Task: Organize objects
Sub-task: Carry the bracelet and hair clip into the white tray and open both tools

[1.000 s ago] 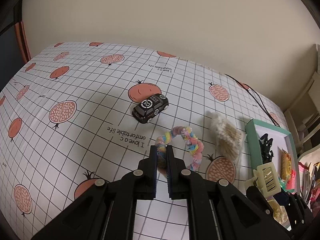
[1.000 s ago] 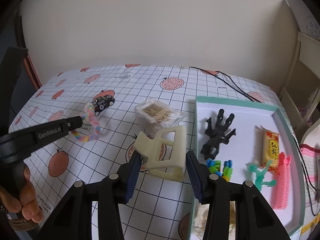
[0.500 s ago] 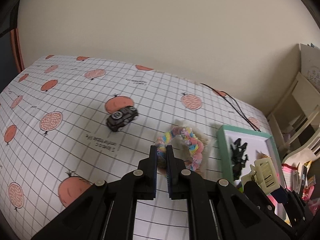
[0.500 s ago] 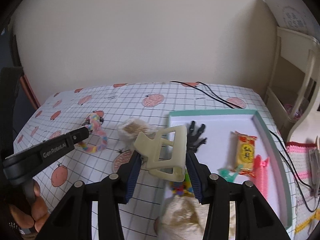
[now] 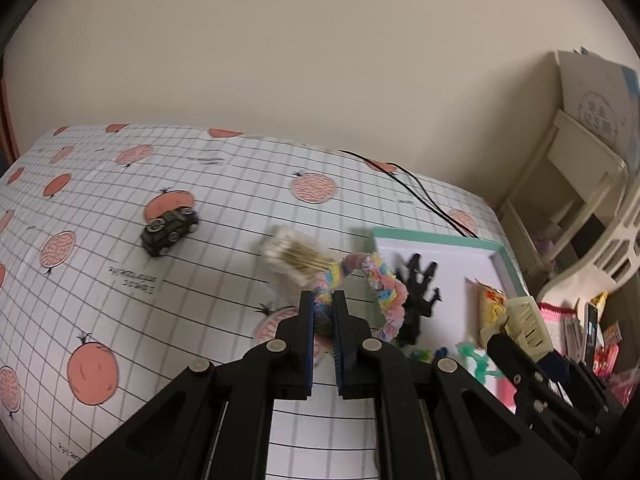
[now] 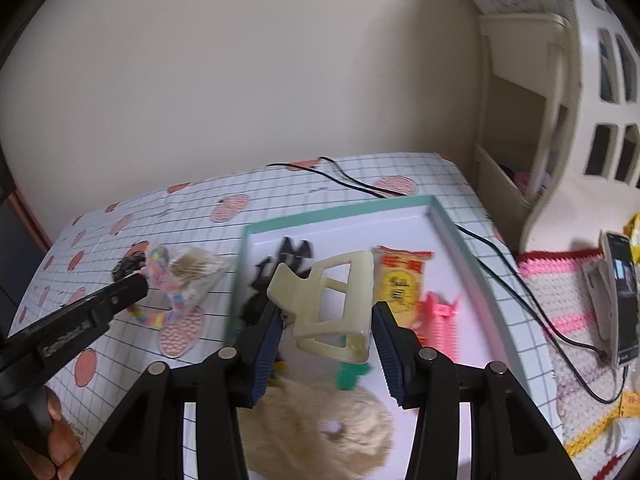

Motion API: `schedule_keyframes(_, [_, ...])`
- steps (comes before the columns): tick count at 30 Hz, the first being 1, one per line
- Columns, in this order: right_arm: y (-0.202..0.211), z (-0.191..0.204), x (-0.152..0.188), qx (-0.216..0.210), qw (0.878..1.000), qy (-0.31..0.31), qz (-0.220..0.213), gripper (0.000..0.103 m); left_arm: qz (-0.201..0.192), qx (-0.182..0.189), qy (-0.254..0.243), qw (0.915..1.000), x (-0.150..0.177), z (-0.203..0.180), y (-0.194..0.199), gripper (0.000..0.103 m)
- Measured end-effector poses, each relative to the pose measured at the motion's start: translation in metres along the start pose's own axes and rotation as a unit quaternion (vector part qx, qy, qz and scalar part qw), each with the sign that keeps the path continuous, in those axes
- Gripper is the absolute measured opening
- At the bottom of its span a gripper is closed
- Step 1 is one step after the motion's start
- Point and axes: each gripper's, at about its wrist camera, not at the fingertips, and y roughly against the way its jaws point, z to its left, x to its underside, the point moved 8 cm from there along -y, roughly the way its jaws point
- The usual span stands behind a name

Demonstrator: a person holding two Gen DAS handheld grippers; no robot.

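Observation:
My left gripper point(image 5: 323, 300) is shut on a rainbow fuzzy loop point(image 5: 384, 284), which hangs in the air over the left rim of the teal-edged white tray point(image 5: 432, 237). In the right wrist view the same loop point(image 6: 158, 268) dangles from the left gripper point(image 6: 136, 286), left of the tray point(image 6: 340, 210). My right gripper point(image 6: 326, 312) is shut on a cream hair claw clip point(image 6: 352, 300), held above the tray's middle. That clip point(image 5: 524, 316) also shows at the right of the left wrist view.
In the tray lie a black claw clip point(image 6: 280, 264), a yellow snack packet point(image 6: 400, 280), a pink comb point(image 6: 436, 316) and a beige fluffy ball point(image 6: 320, 428). A cotton swab pack point(image 5: 296, 256) and a toy car point(image 5: 170, 226) sit on the gridded tablecloth. A black cable point(image 6: 520, 280) runs past the tray's right side.
Both grippers have moved right toward the tray with their loads. The rainbow loop now hangs at the tray's left rim, and the cream clip is over the tray.

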Motion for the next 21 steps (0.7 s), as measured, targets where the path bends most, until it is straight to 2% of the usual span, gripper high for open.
schedule_keyframes(9, [-0.002, -0.039, 0.005, 0.028, 0.999, -0.012, 0.009, 0.049, 0.005, 0.026, -0.038, 0.9989, 0.01, -0.046, -0.001, 0.008])
schedule_keyframes(21, [-0.009, -0.053, 0.016, 0.039, 0.999, -0.017, 0.034, 0.049, 0.021, 0.04, -0.116, 0.9923, 0.031, -0.099, -0.006, 0.008])
